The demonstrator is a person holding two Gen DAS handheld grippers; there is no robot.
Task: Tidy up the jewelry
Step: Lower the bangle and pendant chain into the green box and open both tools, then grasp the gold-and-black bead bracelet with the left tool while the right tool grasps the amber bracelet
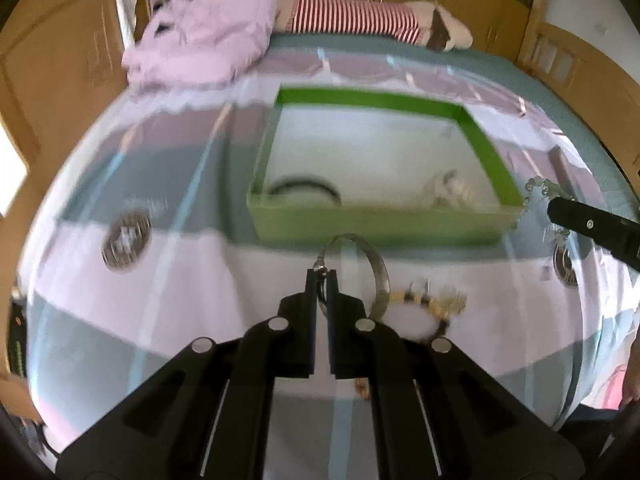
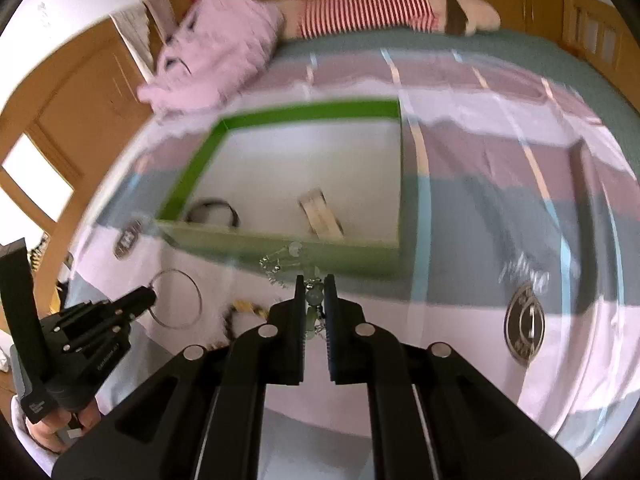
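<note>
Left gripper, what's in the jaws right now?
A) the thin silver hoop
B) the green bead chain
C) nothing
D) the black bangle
A: the left gripper has its jaws shut on the thin silver hoop, which hangs clear of the bedspread; the black bangle lies inside the green box, and the green bead chain is in the right gripper.

Both claws point steeply down, left claw (image 1: 321, 280) and right claw (image 2: 312, 285) each clamped tight.
</note>
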